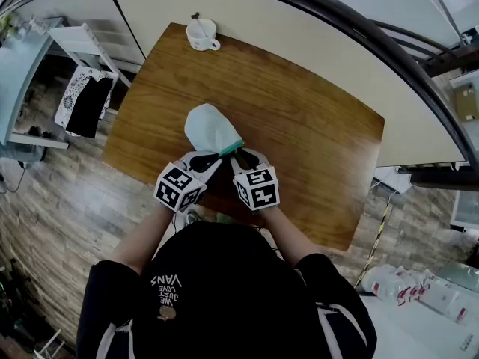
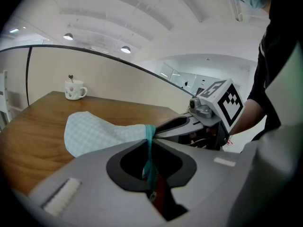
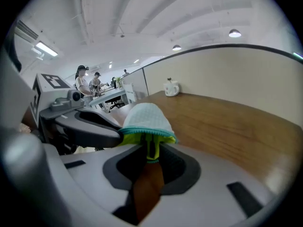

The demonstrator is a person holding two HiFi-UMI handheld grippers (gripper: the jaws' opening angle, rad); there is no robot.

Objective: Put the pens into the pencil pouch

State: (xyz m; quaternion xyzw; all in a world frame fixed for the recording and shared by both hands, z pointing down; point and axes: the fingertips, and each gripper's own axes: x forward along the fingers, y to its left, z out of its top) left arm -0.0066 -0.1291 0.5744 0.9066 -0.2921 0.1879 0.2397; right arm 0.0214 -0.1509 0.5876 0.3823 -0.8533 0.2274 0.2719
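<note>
Both forearms reach up from the black sleeves at the bottom of the head view and converge just below the centre of the frame. There the left gripper (image 1: pixel 213 158) and the right gripper (image 1: pixel 241 155) sit side by side, almost touching, both tipped downward toward the tabletop. Their marker cubes face the camera.

Directly above their tips lies the pale mint pencil pouch (image 1: pixel 209 129), soft checked fabric with a rounded closed end. That end points toward the upper left of the frame and rests on the glossy brown wooden table (image 1: pixel 322 126). The pouch's near end, edged with a teal zip band, is gathered between the two grippers. The left gripper's jaws are pressed together on the teal edge, which runs as a thin strip between them. The right gripper's jaws pinch a yellow-green and teal fold of the same opening.

A white ceramic mug (image 1: pixel 202 34) stands at the table's far edge, top centre-left, well apart from the pouch.
</note>
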